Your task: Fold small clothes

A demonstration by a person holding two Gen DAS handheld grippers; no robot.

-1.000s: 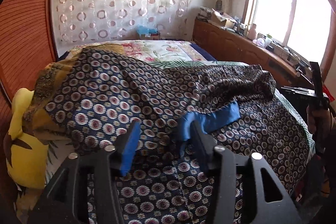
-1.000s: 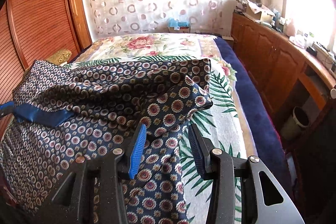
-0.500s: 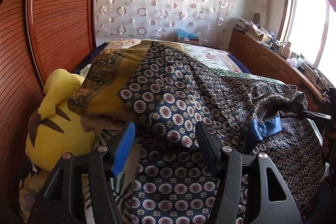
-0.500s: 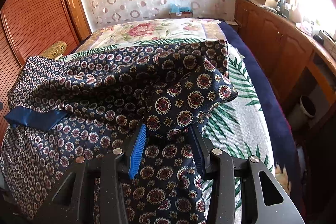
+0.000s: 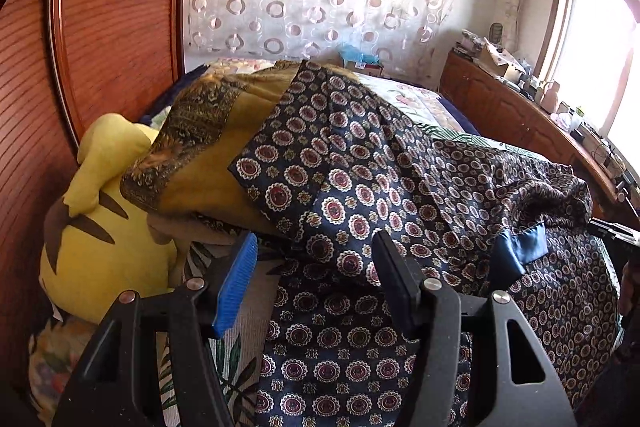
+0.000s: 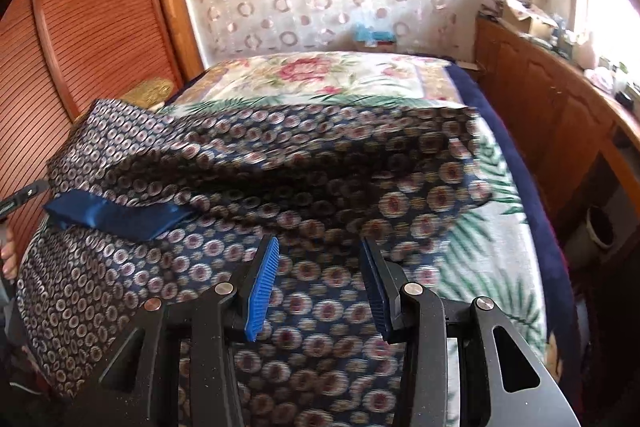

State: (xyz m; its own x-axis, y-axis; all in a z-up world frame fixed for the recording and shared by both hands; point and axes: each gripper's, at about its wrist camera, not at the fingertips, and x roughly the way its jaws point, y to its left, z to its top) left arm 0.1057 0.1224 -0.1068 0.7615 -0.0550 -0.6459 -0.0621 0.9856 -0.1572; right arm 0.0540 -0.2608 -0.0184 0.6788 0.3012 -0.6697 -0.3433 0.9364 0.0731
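Daylight floods in from the window at two o'clock, blown out to white glare. The right wrist view is motion-blurred, perhaps worst on the patterned garment. Fisheye bending and dark corners frame both views.

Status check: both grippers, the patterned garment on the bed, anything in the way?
Left gripper and right gripper open, fabric between the fingers. Patterned garment bunched, unfolded. Yellow plush crowds its left edge.
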